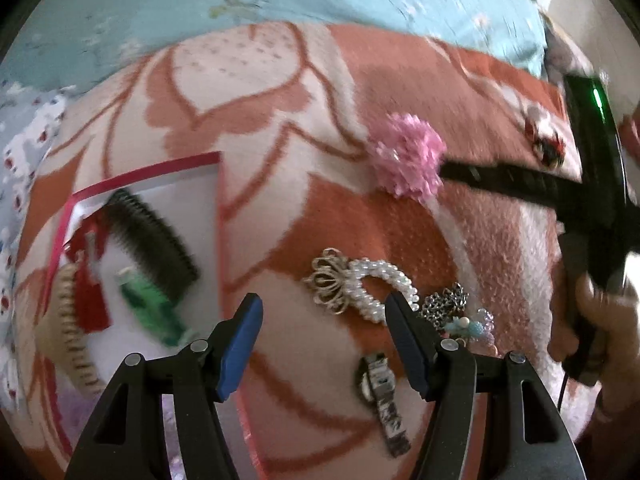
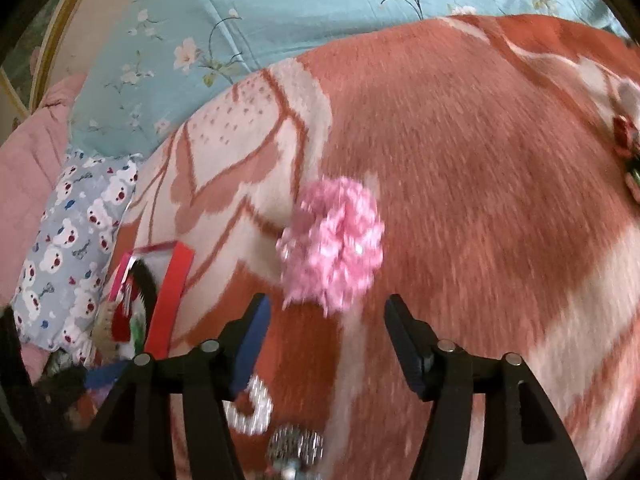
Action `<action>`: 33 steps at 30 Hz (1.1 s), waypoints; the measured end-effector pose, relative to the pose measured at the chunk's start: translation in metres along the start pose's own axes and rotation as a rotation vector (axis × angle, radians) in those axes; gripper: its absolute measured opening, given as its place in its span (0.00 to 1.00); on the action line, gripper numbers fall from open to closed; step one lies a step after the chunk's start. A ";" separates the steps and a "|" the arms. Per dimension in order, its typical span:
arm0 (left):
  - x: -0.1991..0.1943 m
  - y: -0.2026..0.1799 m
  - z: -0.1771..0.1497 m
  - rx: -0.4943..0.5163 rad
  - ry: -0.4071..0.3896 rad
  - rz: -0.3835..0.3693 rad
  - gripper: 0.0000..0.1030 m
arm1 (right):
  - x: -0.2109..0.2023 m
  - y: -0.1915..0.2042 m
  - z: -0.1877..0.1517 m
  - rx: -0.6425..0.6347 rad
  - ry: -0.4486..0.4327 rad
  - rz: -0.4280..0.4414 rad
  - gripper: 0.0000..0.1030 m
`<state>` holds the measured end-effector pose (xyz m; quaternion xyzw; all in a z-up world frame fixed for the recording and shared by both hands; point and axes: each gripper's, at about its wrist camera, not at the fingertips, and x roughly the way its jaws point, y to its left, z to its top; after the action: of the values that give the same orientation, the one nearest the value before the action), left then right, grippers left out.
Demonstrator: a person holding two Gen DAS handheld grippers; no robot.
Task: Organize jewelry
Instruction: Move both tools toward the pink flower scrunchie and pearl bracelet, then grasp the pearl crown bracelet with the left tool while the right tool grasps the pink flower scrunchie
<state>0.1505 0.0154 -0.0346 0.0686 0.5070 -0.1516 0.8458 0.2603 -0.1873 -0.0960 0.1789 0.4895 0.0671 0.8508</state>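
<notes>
My left gripper [image 1: 324,312] is open and empty above a pearl hair clip with a gold crown [image 1: 360,286]. A silver brooch [image 1: 446,304], a beaded trinket [image 1: 472,326] and a watch [image 1: 382,392] lie close by on the orange blanket. A red-rimmed white box [image 1: 216,208] at the left holds a black comb clip [image 1: 154,240], a red piece, a green piece and a beige claw clip. My right gripper [image 2: 326,316] is open and empty, just short of a pink pompom flower [image 2: 332,242]. The flower [image 1: 408,154] and the right gripper also show in the left wrist view.
A red flower clip [image 1: 546,142] lies far right on the blanket [image 2: 480,200]. Light blue floral bedding [image 2: 280,12] lies behind. A bear-print pillow [image 2: 76,224] and a pink cloth are at the left. The red box [image 2: 168,300] shows at lower left.
</notes>
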 end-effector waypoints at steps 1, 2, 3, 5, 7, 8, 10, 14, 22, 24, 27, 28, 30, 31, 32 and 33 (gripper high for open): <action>0.009 -0.002 0.004 0.010 0.010 0.010 0.61 | 0.005 -0.001 0.004 0.000 0.002 -0.003 0.62; 0.018 -0.005 0.006 0.022 0.025 0.023 0.61 | 0.012 -0.001 0.009 0.002 0.008 -0.003 0.62; 0.025 -0.009 0.008 0.026 0.037 0.031 0.61 | 0.018 -0.002 0.013 0.005 0.014 -0.003 0.62; 0.042 -0.015 0.012 0.038 0.067 0.047 0.61 | 0.033 -0.004 0.018 0.008 0.030 -0.007 0.62; 0.056 -0.019 0.013 0.047 0.089 0.072 0.61 | 0.046 -0.006 0.021 0.014 0.047 -0.008 0.62; 0.063 -0.023 0.014 0.058 0.107 0.091 0.61 | 0.050 -0.008 0.021 0.015 0.050 -0.010 0.61; 0.077 -0.026 0.015 0.065 0.130 0.120 0.61 | 0.052 -0.008 0.020 0.001 0.031 -0.017 0.44; 0.087 -0.038 0.016 0.102 0.110 0.142 0.45 | 0.051 -0.011 0.018 0.001 0.033 -0.006 0.11; 0.067 -0.038 0.008 0.074 0.055 0.077 0.39 | 0.008 -0.014 0.003 0.027 -0.005 0.046 0.10; 0.057 -0.035 0.005 0.056 0.035 0.063 0.39 | -0.006 -0.013 -0.003 0.035 -0.017 0.062 0.10; 0.036 -0.027 -0.001 0.031 0.003 0.045 0.39 | -0.022 -0.011 -0.011 0.041 -0.026 0.081 0.10; 0.027 -0.027 -0.004 0.023 -0.006 0.040 0.39 | -0.027 -0.009 -0.014 0.040 -0.030 0.083 0.10; 0.010 -0.020 -0.007 0.001 -0.031 0.025 0.39 | -0.036 -0.006 -0.019 0.035 -0.034 0.090 0.10; 0.005 -0.018 -0.008 -0.005 -0.038 0.022 0.39 | -0.041 -0.004 -0.021 0.031 -0.036 0.093 0.10; -0.001 -0.015 -0.009 -0.013 -0.048 0.019 0.39 | -0.045 -0.001 -0.024 0.025 -0.038 0.097 0.10; -0.009 -0.011 -0.011 -0.024 -0.062 0.016 0.39 | -0.048 0.001 -0.025 0.023 -0.040 0.107 0.10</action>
<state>0.1338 0.0095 -0.0314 0.0580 0.4818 -0.1407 0.8630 0.2143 -0.1936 -0.0685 0.2161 0.4627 0.1031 0.8536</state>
